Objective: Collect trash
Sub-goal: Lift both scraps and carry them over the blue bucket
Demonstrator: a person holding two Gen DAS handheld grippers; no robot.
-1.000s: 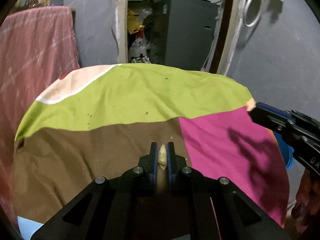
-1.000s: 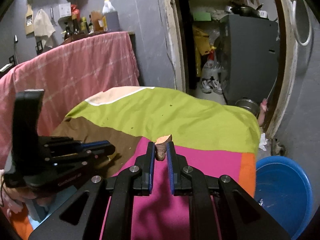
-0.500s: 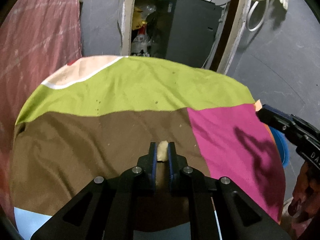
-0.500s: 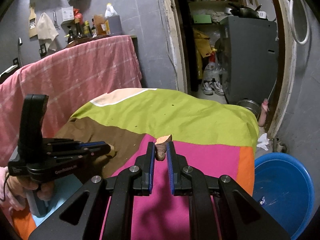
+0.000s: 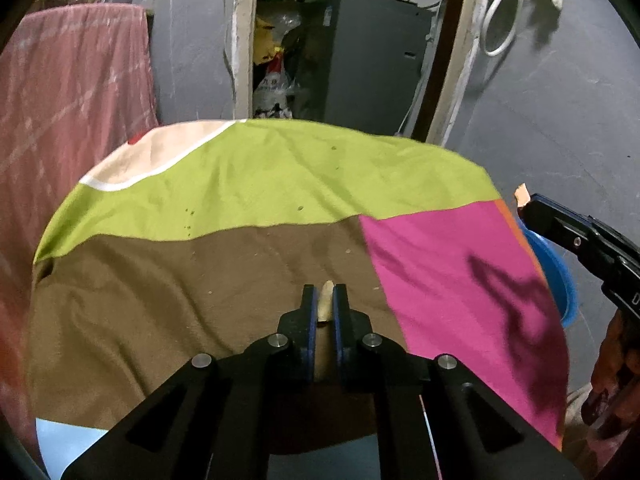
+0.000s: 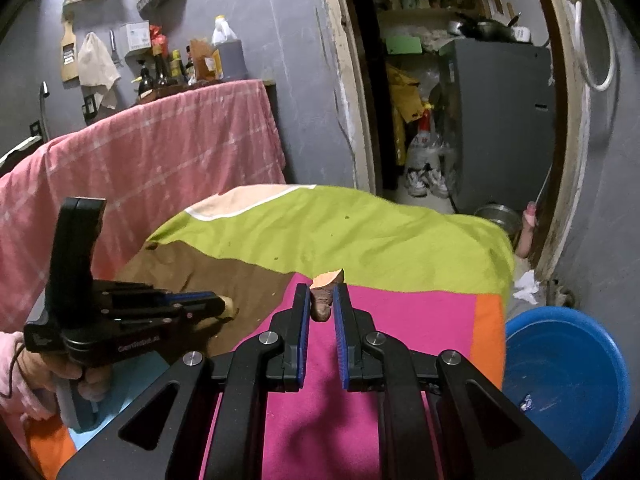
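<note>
Both grippers closed, each on one scrap of trash. Left gripper (image 5: 324, 306) clamped on a pale yellowish sliver (image 5: 326, 300), long axis running along the fingers, tip poking just past them, held above the brown patch of the cloth (image 5: 248, 184) covering the desk. Right gripper (image 6: 322, 304) pinched on a brown lump (image 6: 321, 306) with an orange peel-like flap at its far end, sitting upright between the blue pads, hanging over the pink patch.

Deciding relation: blue basin (image 6: 568, 380) low on the floor, off the right edge of the desk, to the right of and below the right gripper. Right gripper clearly nearer; in the left view, only a sliver of the basin (image 5: 556, 276) showing at the far right, past the pink patch and behind the right gripper's body (image 5: 580, 240). Left gripper well apart from it, with the whole pink patch between.

Likely next: right scrap carried rightward and down over the basin rim, then released; left scrap needing a longer cross-desk reach, best after the right gripper clears. Some small crumbs left on the green and brown patches, too tiny to identify.
</note>
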